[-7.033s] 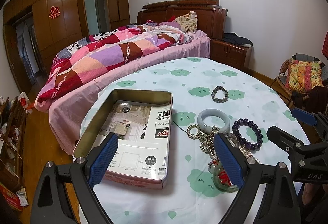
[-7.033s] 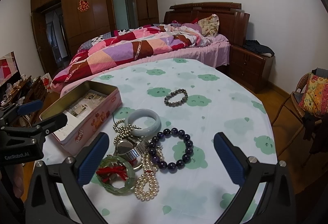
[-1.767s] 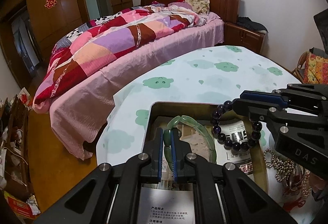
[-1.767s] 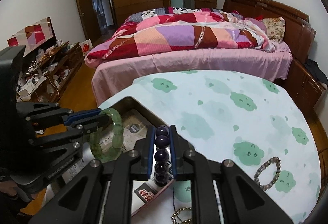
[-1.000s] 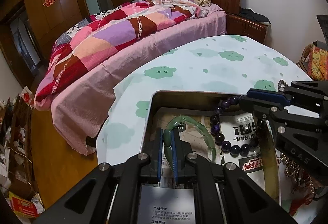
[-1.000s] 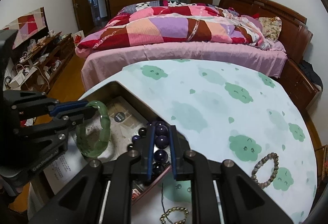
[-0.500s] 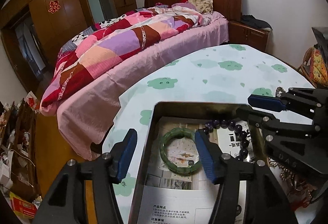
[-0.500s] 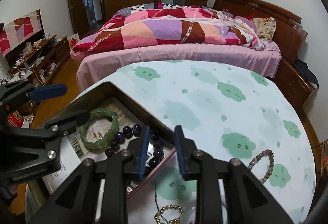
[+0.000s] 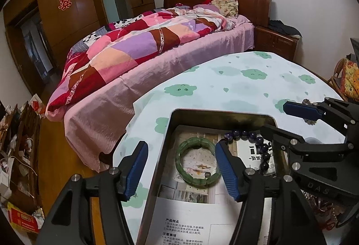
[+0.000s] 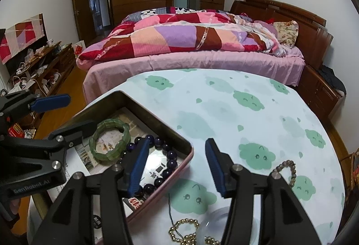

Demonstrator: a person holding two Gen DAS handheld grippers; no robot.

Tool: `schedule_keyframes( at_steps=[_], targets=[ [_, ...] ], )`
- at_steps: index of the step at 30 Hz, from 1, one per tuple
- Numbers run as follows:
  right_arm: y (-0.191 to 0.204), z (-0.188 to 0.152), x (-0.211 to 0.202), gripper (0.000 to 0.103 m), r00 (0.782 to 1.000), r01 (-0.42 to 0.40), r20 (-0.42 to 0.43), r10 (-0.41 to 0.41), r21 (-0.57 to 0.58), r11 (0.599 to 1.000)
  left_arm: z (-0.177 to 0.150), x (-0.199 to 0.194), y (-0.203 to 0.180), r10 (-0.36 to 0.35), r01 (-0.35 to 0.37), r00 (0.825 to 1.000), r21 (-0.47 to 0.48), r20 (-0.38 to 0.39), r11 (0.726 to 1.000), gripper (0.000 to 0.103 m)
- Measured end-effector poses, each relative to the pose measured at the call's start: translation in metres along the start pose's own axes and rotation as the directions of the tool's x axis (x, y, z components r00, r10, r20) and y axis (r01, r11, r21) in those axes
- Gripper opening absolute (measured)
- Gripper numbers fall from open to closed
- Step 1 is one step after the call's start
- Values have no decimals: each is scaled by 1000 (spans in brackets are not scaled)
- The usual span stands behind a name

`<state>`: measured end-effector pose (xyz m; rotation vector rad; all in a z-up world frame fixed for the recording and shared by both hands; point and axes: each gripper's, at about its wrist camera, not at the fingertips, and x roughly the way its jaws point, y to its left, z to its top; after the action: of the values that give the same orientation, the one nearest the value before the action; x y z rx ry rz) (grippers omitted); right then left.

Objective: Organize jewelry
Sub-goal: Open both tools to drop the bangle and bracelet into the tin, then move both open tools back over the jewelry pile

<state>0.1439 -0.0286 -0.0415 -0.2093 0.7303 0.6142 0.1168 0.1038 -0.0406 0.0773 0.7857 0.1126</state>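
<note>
Jewelry partly sorted: green bracelet (image 9: 197,161) and purple beads (image 10: 167,156) lie in the tin (image 9: 221,113); both tongs, left gripper (image 9: 181,170) and right gripper (image 10: 177,168), just opened, empty; gold beads (image 10: 184,230) at lower centre and a grey bracelet (image 10: 289,172) at right remain outside.

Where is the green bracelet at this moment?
The green bracelet lies flat inside the tin, on the printed paper lining it. In the left wrist view it sits just left of the purple bead bracelet, touched by neither gripper.
</note>
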Motion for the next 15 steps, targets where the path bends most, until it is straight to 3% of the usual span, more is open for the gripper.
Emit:
schedule_keyframes(
  at_steps=[6,8,15],
  targets=[
    [-6,-8,-14,64,1000,-3,13,3,11,1000,-5,-8,-6,-17,17,1000,-30,4,999,65],
    [-10,-12,-20,68,1000,6,17,-6,14,1000,-9,-11,-11,-23,23,1000,-35,8,999,71],
    [-37,-30,-41,71,999,47,12,-47,39,998,-22,-20,-32,-80,81,997,-42,4,996,72]
  ],
)
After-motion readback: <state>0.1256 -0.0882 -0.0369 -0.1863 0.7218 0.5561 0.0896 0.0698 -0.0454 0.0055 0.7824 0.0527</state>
